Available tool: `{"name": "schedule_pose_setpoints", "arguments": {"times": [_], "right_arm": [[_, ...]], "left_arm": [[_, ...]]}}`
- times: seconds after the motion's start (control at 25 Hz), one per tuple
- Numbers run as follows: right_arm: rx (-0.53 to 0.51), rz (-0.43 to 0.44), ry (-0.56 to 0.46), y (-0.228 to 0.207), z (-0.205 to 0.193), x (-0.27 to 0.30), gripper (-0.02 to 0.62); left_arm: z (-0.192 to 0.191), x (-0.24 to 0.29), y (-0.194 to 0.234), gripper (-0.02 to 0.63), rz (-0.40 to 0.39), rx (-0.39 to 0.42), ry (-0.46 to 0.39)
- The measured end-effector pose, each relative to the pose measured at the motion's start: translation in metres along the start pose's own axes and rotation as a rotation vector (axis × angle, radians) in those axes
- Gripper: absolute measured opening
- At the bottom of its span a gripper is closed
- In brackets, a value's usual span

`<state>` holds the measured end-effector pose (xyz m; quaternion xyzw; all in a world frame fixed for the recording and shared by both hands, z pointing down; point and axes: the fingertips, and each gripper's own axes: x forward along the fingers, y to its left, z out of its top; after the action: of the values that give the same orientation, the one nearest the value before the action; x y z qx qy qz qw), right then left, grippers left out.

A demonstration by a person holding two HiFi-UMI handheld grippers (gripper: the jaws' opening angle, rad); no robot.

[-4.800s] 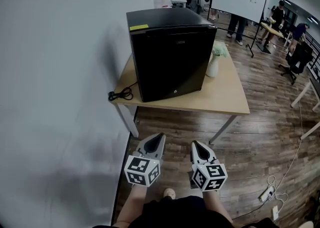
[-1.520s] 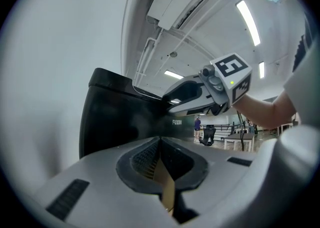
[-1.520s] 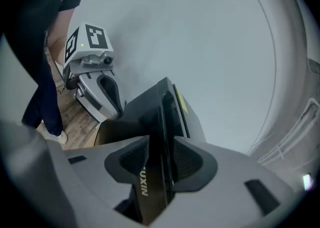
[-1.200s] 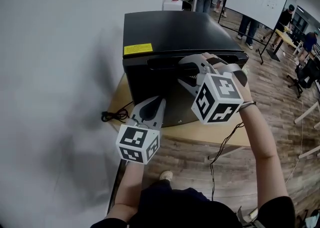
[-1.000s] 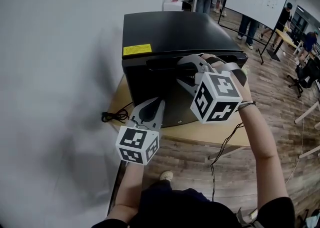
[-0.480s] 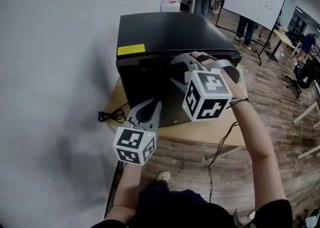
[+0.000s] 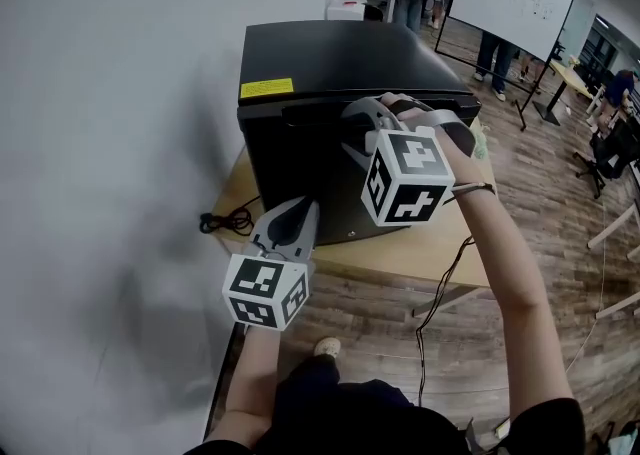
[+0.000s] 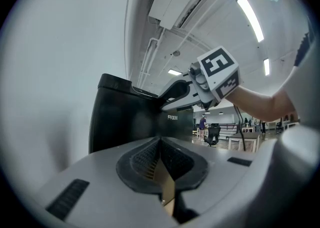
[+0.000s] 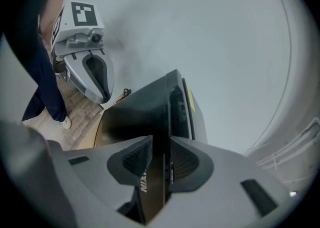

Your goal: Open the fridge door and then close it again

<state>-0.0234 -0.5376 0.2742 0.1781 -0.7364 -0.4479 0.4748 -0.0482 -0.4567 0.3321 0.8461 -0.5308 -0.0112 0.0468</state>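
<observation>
Head view: our right gripper [image 7: 362,115] meets the fridge [image 7: 340,53] top; table [image 7: 405,255] below, white wall [image 7: 100,123] beside our left gripper [image 7: 290,209]. Left gripper view: jaws together, fridge ahead. Right gripper view: our jaws, just closing, pinch the fridge door [image 9: 150,122] by its edge.

The right arm reaches forward, its bare forearm [image 7: 510,273] stretched out and the hand [image 7: 440,128] wrapped round the right hand-held gripper [image 9: 161,144], which tips somewhat downward with its marker cube [image 7: 405,178] facing back toward the person. Its jaws have just been closing, and the pads now press from both sides on the top edge of the fridge door [image 9: 140,117]. The left arm is kept lower and closer to the body, holding the left hand-held gripper [image 8: 160,142] about level and pointing forward, its jaws brought together with nothing between them.
</observation>
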Motion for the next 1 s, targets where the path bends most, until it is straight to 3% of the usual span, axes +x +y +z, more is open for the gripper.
{"name": "schedule_pose_setpoints", "arguments": {"times": [0.36, 0.64, 1.0], "right_arm": [[0.015, -0.025, 0.024, 0.0, 0.0, -0.002, 0.087], [-0.002, 0.041, -0.007, 0.022, 0.008, -0.04, 0.087], [-0.017, 0.036, 0.028, 0.044, 0.004, -0.07, 0.094]], "left_arm": [[-0.006, -0.022, -0.003, 0.006, 0.012, 0.001, 0.015], [-0.008, -0.037, -0.01, 0.008, -0.004, 0.0, 0.02], [-0.021, -0.071, -0.054, 0.006, -0.065, 0.01, 0.041]]}}
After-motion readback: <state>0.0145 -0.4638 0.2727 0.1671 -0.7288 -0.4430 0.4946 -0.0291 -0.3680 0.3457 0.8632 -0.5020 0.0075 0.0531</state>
